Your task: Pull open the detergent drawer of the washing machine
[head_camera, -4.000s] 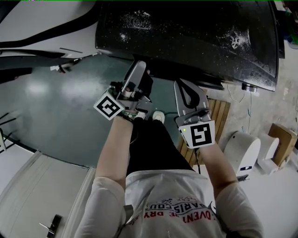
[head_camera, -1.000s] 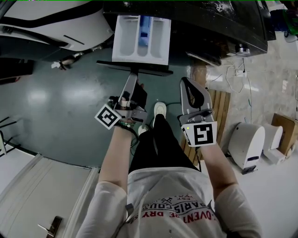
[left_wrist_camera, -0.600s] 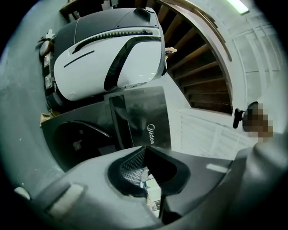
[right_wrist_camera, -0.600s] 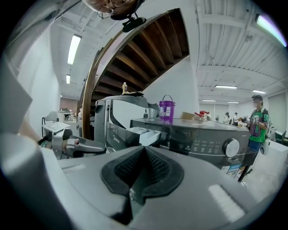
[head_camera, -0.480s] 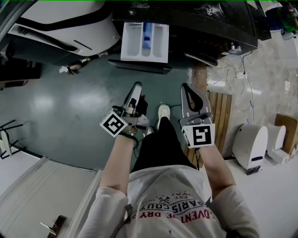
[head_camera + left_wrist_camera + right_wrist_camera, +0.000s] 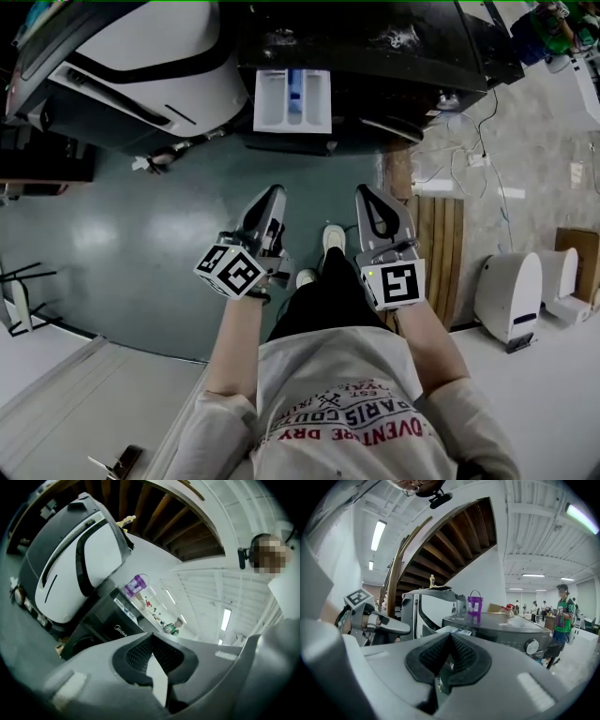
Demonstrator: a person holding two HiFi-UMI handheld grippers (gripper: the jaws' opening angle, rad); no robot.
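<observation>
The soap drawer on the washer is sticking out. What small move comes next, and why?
Probably lower both and stop: the detergent drawer already stands out of the washing machine, and the left hand-held gripper and right hand-held gripper are shut, empty, clear of it.

Person wore a light short-sleeved T-shirt [image 6: 347, 389] with dark and red lettering across the chest, black trousers [image 6: 323, 295] and white shoes [image 6: 333, 236]. Left tool [image 6: 272, 194] and right tool [image 6: 367, 194] had grey, tapering plastic shells with black ribbed pads [image 6: 433, 656]. Each carried a white cube [image 6: 232, 270] printed with black square markers.
</observation>
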